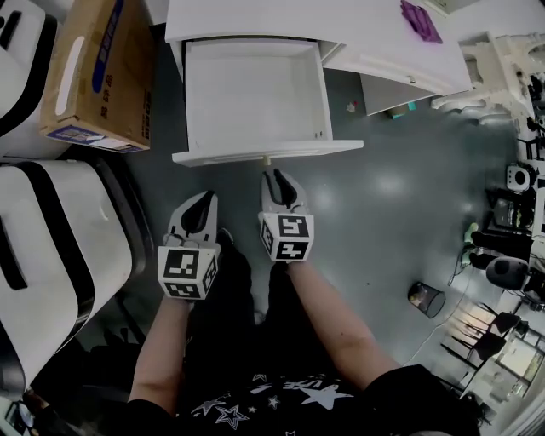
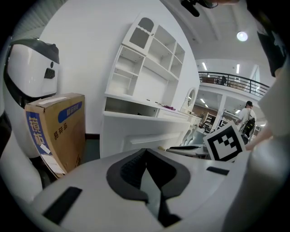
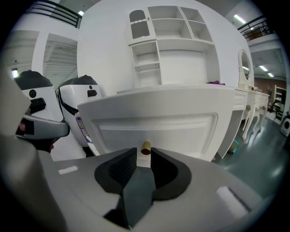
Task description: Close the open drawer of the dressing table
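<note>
The white dressing table [image 1: 375, 43] stands at the top of the head view, and its drawer [image 1: 255, 94] is pulled far out and empty. A small brass knob [image 1: 266, 159] sticks out of the drawer front [image 1: 315, 152]. My right gripper [image 1: 272, 174] points at that knob with its tips just short of it. In the right gripper view the knob [image 3: 145, 148] sits just beyond the right gripper [image 3: 143, 156], whose jaws stand apart with nothing between them. My left gripper [image 1: 206, 197] hangs lower and to the left, off the drawer, with its jaws together in the left gripper view [image 2: 145, 153].
A cardboard box [image 1: 98, 72] stands left of the drawer. Two white machines with black stripes [image 1: 51, 247] fill the left side. A purple item [image 1: 420, 19] lies on the table top. A small black bin [image 1: 426, 299] and clutter sit on the grey floor at right.
</note>
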A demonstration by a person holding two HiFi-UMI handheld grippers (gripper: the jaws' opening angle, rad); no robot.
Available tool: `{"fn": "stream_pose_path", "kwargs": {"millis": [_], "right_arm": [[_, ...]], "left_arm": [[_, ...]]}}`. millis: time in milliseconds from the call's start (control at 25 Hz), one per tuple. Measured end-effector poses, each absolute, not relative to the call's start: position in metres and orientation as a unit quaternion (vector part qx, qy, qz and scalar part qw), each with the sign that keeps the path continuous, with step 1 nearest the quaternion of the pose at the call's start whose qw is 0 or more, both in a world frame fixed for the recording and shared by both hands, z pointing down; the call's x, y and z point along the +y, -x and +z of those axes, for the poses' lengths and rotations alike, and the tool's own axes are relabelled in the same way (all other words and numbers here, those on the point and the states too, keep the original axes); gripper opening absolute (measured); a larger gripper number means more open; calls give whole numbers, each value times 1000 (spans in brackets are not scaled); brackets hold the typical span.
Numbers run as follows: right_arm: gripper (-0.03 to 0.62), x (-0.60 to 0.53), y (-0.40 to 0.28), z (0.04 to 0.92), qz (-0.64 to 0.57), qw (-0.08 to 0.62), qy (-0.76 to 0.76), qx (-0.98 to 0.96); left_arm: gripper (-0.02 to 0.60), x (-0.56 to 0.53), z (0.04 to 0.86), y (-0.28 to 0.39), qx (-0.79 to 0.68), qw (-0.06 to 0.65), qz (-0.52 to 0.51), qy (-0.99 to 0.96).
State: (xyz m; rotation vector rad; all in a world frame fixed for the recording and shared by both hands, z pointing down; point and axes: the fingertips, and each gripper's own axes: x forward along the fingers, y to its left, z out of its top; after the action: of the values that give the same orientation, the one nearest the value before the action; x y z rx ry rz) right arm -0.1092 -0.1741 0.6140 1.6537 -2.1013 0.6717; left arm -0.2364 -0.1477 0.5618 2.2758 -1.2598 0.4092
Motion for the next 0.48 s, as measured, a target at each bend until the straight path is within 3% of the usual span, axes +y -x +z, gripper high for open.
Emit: {"fn": "stream_pose_path", "kwargs": {"millis": [280, 480], "right_arm": [[94, -195, 113, 630, 229, 202, -593, -745], [78, -201, 111, 636, 225, 230, -600, -733]], "left_arm": [[9, -159, 573, 242, -463, 253, 152, -836], [9, -157, 580, 241, -459, 261, 154, -835]]}}
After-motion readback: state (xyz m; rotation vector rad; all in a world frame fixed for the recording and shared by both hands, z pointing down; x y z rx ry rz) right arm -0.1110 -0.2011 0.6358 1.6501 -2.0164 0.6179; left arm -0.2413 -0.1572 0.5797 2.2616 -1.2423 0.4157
